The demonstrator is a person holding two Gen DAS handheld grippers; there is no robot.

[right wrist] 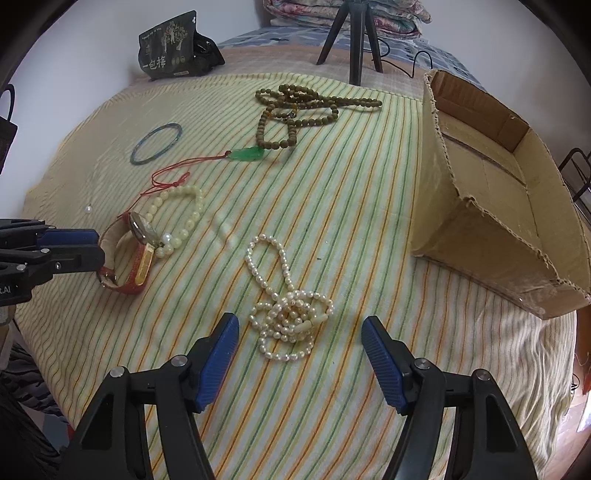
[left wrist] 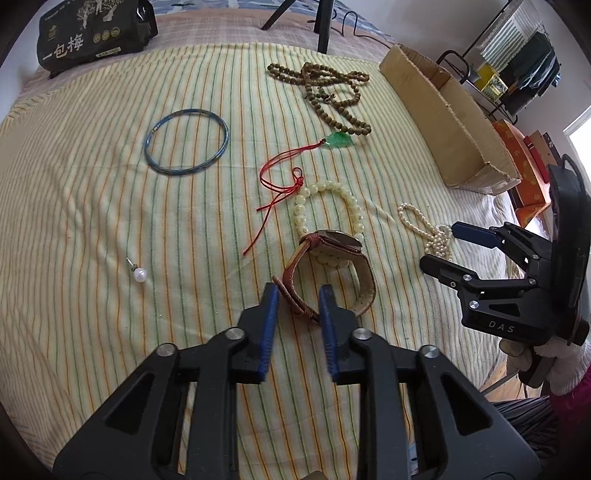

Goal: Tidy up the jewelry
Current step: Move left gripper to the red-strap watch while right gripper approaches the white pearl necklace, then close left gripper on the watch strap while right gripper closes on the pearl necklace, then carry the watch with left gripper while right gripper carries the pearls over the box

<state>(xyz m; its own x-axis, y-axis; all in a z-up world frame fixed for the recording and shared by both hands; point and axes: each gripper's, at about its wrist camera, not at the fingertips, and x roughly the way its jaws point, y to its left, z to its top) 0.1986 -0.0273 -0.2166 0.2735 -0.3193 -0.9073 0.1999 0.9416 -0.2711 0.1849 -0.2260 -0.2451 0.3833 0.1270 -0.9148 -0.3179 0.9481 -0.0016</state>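
A watch with a red-brown strap (left wrist: 332, 266) lies on the striped cloth, partly on a cream bead bracelet (left wrist: 325, 206). My left gripper (left wrist: 298, 295) is open, its blue pads either side of the strap's near loop, not closed on it. The watch also shows in the right wrist view (right wrist: 136, 251), with the left gripper (right wrist: 96, 246) at its strap. A pile of small white pearls (right wrist: 288, 314) lies just ahead of my right gripper (right wrist: 301, 328), which is open and empty. The open cardboard box (right wrist: 491, 206) stands at the right.
On the cloth lie a blue bangle (left wrist: 186, 142), a brown bead necklace (left wrist: 328, 92), a green pendant on red cord (left wrist: 338, 140) and a pearl earring (left wrist: 139, 274). A dark snack bag (left wrist: 92, 33) and tripod legs (right wrist: 351, 37) stand at the back.
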